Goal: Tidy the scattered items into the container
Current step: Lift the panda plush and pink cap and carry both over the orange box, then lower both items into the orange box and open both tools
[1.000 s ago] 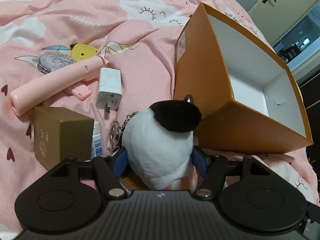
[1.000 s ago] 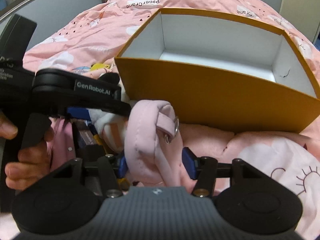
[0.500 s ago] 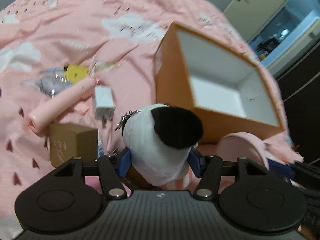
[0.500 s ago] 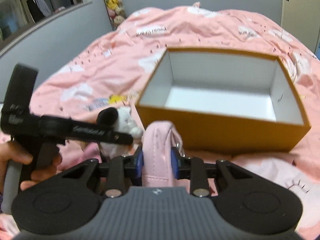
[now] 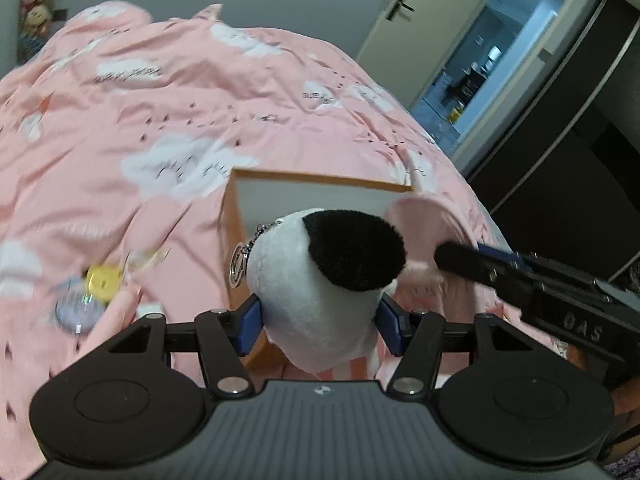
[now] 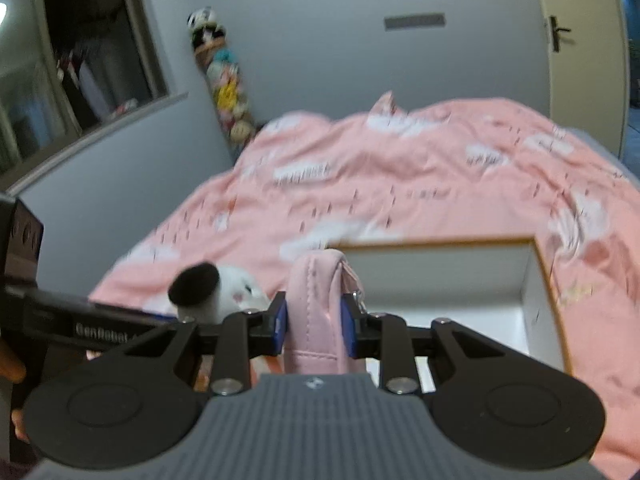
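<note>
My left gripper (image 5: 318, 322) is shut on a white plush toy with a black ear (image 5: 320, 280) and a metal keyring, held up over the near left edge of the orange box (image 5: 234, 240). My right gripper (image 6: 314, 330) is shut on a pink pouch (image 6: 316, 304), held above the box's white inside (image 6: 440, 280). The plush (image 6: 218, 290) shows to the left in the right wrist view. The pouch (image 5: 420, 220) and the right gripper arm (image 5: 520, 276) show to the right in the left wrist view.
On the pink cloud-print duvet (image 5: 140, 140), left of the box, lie a yellow item (image 5: 103, 280), a round glittery case (image 5: 76, 312) and a pink stick-shaped item (image 5: 116, 312), all blurred. A door (image 6: 580, 60) and grey wall stand behind the bed.
Both grippers have risen with their loads and tilted up; the views now look across the bed to the walls. The plush and pouch have moved up over the box.
</note>
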A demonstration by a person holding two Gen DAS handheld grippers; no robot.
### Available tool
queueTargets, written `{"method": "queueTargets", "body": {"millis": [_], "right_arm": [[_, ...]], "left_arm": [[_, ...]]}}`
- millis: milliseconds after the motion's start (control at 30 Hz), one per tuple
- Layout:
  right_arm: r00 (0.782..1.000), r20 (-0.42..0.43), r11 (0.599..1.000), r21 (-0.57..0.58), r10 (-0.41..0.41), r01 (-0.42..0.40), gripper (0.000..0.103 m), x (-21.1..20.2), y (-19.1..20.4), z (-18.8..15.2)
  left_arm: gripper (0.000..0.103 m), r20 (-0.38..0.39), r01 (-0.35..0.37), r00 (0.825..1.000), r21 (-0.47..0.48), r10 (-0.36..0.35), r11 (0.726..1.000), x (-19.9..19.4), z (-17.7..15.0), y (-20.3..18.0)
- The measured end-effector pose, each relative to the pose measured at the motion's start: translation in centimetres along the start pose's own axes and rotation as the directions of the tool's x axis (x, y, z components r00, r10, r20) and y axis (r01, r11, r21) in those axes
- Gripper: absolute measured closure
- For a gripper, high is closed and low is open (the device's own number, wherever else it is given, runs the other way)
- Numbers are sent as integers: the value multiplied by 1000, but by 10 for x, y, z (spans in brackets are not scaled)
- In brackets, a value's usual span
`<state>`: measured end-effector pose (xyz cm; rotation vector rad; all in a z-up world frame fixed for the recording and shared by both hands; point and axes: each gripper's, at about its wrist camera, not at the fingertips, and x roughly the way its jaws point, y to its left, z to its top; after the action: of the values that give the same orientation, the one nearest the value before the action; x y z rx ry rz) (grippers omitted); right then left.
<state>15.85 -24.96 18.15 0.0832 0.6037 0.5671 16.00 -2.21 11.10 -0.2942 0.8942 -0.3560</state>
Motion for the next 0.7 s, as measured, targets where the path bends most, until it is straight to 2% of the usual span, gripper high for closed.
{"method": "queueTargets", "body": {"millis": [133, 267, 433, 600, 700], "right_arm": [[998, 34, 998, 51, -48, 47, 74, 25, -18, 16], [997, 10, 990, 115, -78, 76, 74, 61, -44, 7], [997, -54, 971, 227, -62, 73, 74, 100, -75, -23], [994, -109, 944, 322, -31, 64, 74, 124, -97, -47], [990, -138, 936, 347, -14, 61, 75, 133, -103, -58]], "left_arm": [[35, -76, -14, 997, 56, 18, 998, 25, 28, -12], [35, -166, -87, 981, 104, 104, 991, 73, 45, -17], [34, -293, -110, 943, 165, 155, 980, 122, 45, -18], [34, -372, -151, 903, 193, 215, 969, 159, 38, -12], [33, -397, -163, 882, 247, 254, 955, 173, 31, -15]]}}
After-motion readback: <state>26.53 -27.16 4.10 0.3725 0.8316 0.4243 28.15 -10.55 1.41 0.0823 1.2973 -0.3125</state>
